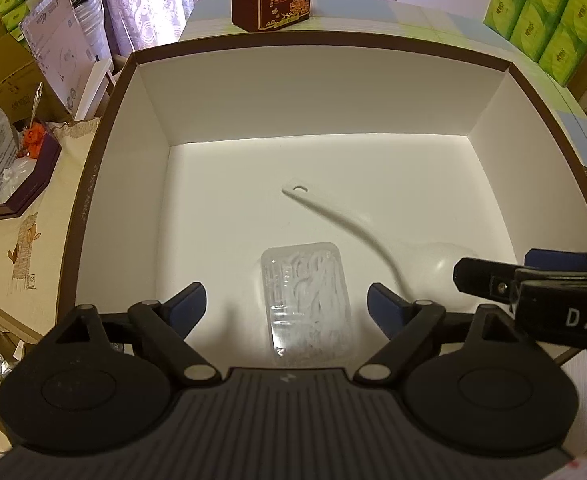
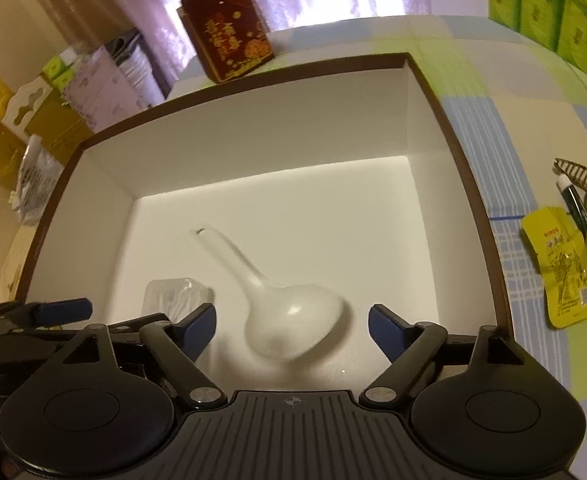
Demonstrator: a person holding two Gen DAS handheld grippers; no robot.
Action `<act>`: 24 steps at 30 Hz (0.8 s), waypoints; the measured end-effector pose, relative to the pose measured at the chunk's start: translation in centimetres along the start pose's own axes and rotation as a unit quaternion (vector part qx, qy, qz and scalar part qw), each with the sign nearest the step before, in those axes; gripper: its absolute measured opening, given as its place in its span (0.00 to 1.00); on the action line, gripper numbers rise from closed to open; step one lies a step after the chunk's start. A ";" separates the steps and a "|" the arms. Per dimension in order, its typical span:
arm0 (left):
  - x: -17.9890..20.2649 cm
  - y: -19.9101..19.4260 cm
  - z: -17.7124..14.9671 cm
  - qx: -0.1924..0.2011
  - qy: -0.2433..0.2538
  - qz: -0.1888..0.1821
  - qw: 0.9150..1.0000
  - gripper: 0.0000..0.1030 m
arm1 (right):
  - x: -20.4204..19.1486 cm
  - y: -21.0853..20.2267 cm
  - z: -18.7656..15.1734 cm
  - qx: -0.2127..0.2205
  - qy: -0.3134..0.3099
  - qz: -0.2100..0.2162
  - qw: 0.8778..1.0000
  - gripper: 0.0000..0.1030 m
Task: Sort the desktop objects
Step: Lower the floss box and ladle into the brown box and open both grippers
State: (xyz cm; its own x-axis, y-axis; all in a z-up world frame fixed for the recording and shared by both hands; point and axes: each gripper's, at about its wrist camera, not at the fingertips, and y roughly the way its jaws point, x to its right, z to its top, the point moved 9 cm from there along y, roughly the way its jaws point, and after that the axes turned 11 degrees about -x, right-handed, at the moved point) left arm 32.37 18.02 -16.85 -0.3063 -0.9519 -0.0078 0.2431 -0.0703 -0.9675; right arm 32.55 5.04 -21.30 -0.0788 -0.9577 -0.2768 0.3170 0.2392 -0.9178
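Hanging side by side over the near edge of the brown-rimmed box (image 1: 489,60), both tools are spread wide and carry nothing: the left gripper (image 1: 286,300) has its blue pads well apart on either side of the clear plastic case (image 1: 307,300), and the right gripper (image 2: 292,322) stands just as open over the bowl of the white spoon (image 2: 293,328). Both of those things already lie on the white floor of the box, the case near the front wall and just beside the spoon's bowl, the spoon running on a slant from its bowl at the front to its holed handle tip further in and toward the left. So the relation that counts for the next move is, I judge, not in the box at all: what is left to sort lies outside it, on the checked cloth (image 2: 473,128) to the right. There a yellow sachet (image 2: 561,272) rests flat beside the box's right wall, its long axis pointing roughly away from the camera, with a dark pen (image 2: 573,204) and a brown claw clip (image 2: 581,180) just beyond it and something small and white at its right edge that I cannot make out. These sit to the right of the right gripper and a little ahead of it, with the box wall between, so that hand is plainly the nearer; the left one would have to cross the other tool to reach them. Lifting clear of the rim comes first, I would think.
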 end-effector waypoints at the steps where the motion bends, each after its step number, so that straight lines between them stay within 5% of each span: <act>1: 0.0 0.0 -0.1 0.000 0.001 0.002 1.000 0.83 | -0.1 -0.2 0.0 0.001 -0.005 0.001 1.000 0.81; 11: -0.4 -1.5 -0.4 0.016 0.005 0.014 1.000 0.93 | -1.5 -1.8 -0.3 0.023 -0.044 0.012 0.999 0.97; 24: 0.3 -4.2 -1.1 0.047 0.014 0.034 0.998 0.96 | -0.9 -4.7 -1.4 0.067 -0.100 -0.021 0.993 0.98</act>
State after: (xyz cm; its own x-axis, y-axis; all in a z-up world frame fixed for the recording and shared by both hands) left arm 30.24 18.34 -13.01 -0.3120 -0.9466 -0.0810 0.3482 -0.0346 -0.9368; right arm 29.78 4.96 -17.11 0.0902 -0.9822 -0.1646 0.4414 0.1876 -0.8775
